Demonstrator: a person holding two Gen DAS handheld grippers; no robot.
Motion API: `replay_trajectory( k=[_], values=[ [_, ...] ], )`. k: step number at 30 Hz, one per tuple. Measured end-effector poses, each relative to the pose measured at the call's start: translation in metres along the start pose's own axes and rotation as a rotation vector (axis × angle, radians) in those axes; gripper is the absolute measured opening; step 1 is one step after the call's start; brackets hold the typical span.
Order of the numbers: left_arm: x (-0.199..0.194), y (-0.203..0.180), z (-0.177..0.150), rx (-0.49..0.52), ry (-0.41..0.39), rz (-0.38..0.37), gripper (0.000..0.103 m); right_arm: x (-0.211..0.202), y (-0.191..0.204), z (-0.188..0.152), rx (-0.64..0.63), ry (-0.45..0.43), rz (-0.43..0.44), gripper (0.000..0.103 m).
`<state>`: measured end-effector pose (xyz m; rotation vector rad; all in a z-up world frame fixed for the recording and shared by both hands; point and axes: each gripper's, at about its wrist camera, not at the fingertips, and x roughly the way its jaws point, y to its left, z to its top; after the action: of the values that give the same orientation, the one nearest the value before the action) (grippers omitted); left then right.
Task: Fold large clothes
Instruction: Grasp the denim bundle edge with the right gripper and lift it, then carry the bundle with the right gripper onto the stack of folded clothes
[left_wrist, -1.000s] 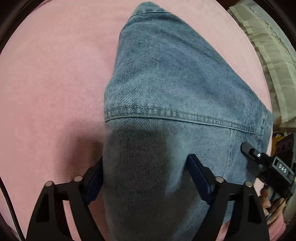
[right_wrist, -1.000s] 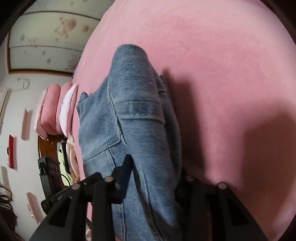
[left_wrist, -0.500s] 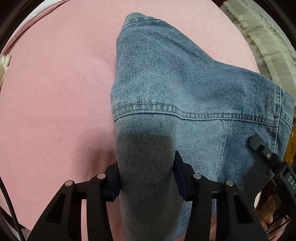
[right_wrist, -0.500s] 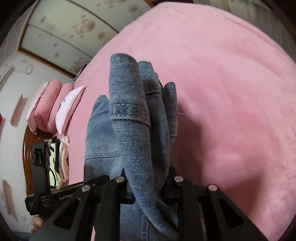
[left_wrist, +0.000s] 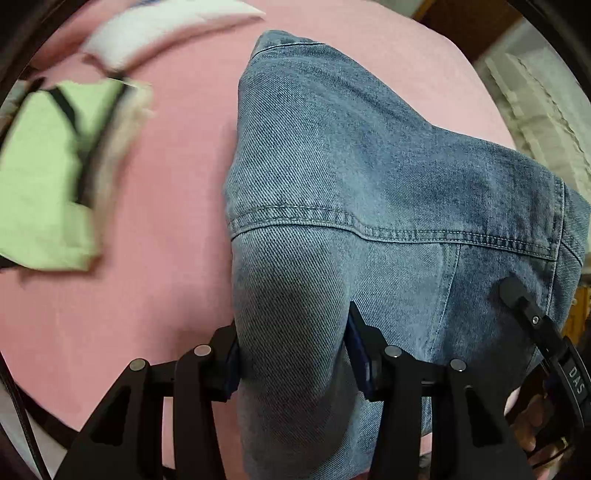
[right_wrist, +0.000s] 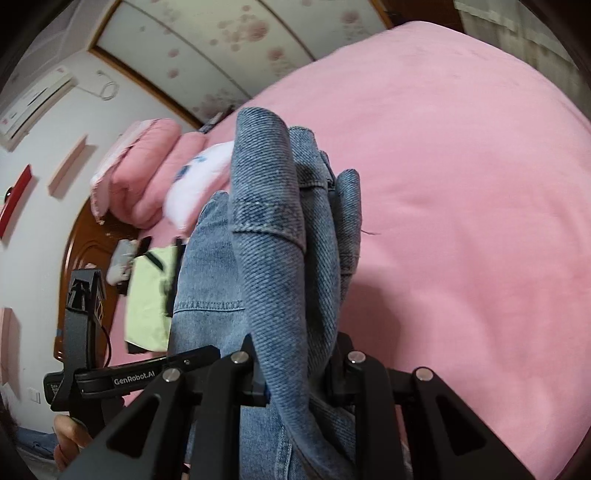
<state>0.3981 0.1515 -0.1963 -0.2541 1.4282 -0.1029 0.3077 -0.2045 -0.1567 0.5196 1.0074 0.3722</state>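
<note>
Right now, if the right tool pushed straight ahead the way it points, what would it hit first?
The jeans that the right tool already grips; its own bunched denim fills the line ahead. Beyond that, probably the pink bed cover, though depth is unclear.

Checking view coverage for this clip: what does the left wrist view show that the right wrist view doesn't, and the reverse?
Only the left wrist view shows the jeans' stitched seam and the pale curtain. Only the right wrist view shows the air conditioner, the ceiling and the wooden headboard. Both show the denim jeans clamped by each gripper, the left gripper, the right gripper, the pink bed cover and a light green garment.
</note>
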Motion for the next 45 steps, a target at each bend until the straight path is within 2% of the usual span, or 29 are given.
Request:
replay_trajectory(
  k=[5,9,12,15,17,19,21,23,25,27,29,31,35,37,38,40,42,43,45],
  values=[
    [-0.068,0.117,0.027,-0.01,-0.063,0.148,0.046,0.059,0.106,-0.006,-0.001,-0.01,0.118,0.019],
    [-0.111,0.213,0.065,-0.048,-0.091,0.221,0.046,0.113,0.197,0.001,-0.072,0.019,0.25,0.019],
    [-0.123,0.276,0.096,-0.061,-0.107,0.268,0.046,0.164,0.252,0.012,-0.08,0.036,0.341,0.019],
    [-0.116,0.337,0.121,-0.072,-0.123,0.276,0.046,0.218,0.286,0.021,-0.077,0.046,0.375,0.019],
    [-0.09,0.37,0.137,-0.06,-0.142,0.261,0.047,0.26,0.298,0.021,-0.082,0.062,0.381,0.019],
    [-0.041,0.394,0.134,-0.032,-0.177,0.181,0.05,0.299,0.294,0.014,-0.075,0.087,0.339,0.02],
    [-0.008,0.418,0.126,-0.011,-0.202,0.118,0.058,0.338,0.286,0.005,-0.093,0.119,0.209,0.024],
    [-0.002,0.435,0.125,-0.008,-0.272,0.072,0.069,0.352,0.271,-0.001,-0.109,0.125,0.128,0.031],
    [0.0,0.446,0.123,-0.04,-0.289,0.024,0.075,0.35,0.258,-0.003,-0.114,0.116,0.15,0.035],
    [0.002,0.454,0.121,-0.052,-0.294,0.01,0.076,0.35,0.259,-0.002,-0.14,0.112,0.143,0.044],
    [0.006,0.454,0.122,-0.058,-0.311,0.052,0.086,0.346,0.25,-0.003,-0.154,0.116,0.119,0.057],
    [0.006,0.445,0.113,-0.083,-0.33,0.098,0.09,0.351,0.248,-0.001,-0.118,0.124,0.121,0.059],
    [0.0,0.424,0.074,-0.167,-0.446,0.175,0.092,0.342,0.229,-0.007,-0.045,0.164,0.131,0.06],
    [0.0,0.42,0.049,-0.24,-0.509,0.196,0.092,0.337,0.223,-0.008,-0.041,0.151,0.126,0.065],
    [0.001,0.416,0.031,-0.292,-0.544,0.207,0.092,0.331,0.217,-0.013,-0.037,0.137,0.123,0.071],
    [0.0,0.407,-0.009,-0.436,-0.646,0.202,0.092,0.317,0.202,-0.026,-0.026,0.107,0.125,0.077],
    [0.001,0.396,-0.038,-0.565,-0.672,0.223,0.092,0.303,0.188,-0.04,-0.016,0.092,0.111,0.078],
    [0.002,0.388,-0.051,-0.62,-0.673,0.223,0.092,0.293,0.176,-0.048,-0.009,0.093,0.077,0.078],
    [0.003,0.371,-0.073,-0.694,-0.667,0.217,0.092,0.275,0.155,-0.064,0.003,0.112,0.045,0.078]
  ],
)
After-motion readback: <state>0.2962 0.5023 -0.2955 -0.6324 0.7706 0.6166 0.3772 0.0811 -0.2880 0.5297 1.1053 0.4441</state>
